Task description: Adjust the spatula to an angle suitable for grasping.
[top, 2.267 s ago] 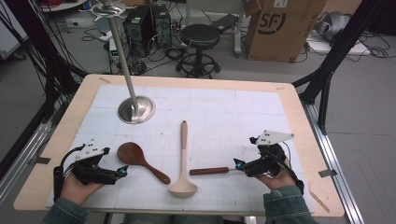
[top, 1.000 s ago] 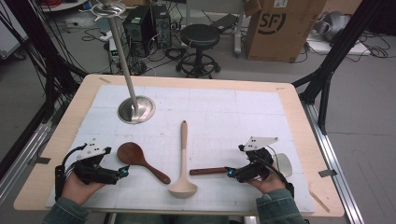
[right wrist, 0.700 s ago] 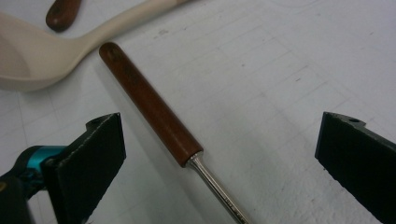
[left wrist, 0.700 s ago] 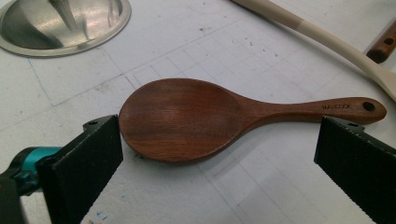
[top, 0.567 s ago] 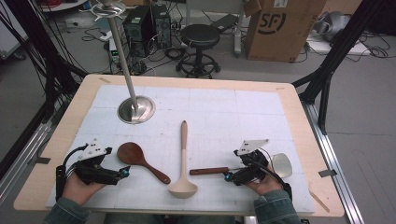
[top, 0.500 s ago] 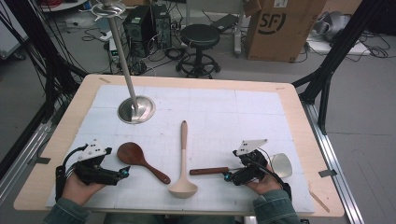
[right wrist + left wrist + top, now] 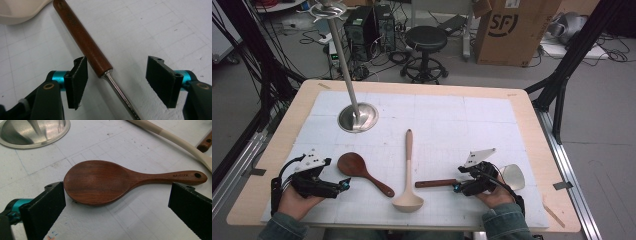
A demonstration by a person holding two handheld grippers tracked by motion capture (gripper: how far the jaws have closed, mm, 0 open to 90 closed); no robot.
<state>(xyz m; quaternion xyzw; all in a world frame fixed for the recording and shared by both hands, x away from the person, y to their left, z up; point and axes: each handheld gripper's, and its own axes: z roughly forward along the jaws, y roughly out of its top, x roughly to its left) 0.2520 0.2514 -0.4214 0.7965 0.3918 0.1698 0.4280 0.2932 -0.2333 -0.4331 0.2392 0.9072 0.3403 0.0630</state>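
A utensil with a brown wooden handle, a metal shaft and a pale head lies flat on the white mat. My right gripper sits low over it. Its jaws have just been closing, with the handle between them. The left pad is almost on the wood and the right pad stands well clear, so my right gripper counts as open. My left gripper rests wide open in front of a dark wooden spoon. The spoon's bowl lies just beyond my left gripper.
A beige ladle lies between the two utensils, its bowl toward the front edge. A steel stand with a round base rises at the back left. The wooden table edge frames the mat.
My right hand has shifted left along the utensil toward its wooden handle, uncovering the pale head behind it. The left hand and the spoons have stayed put.
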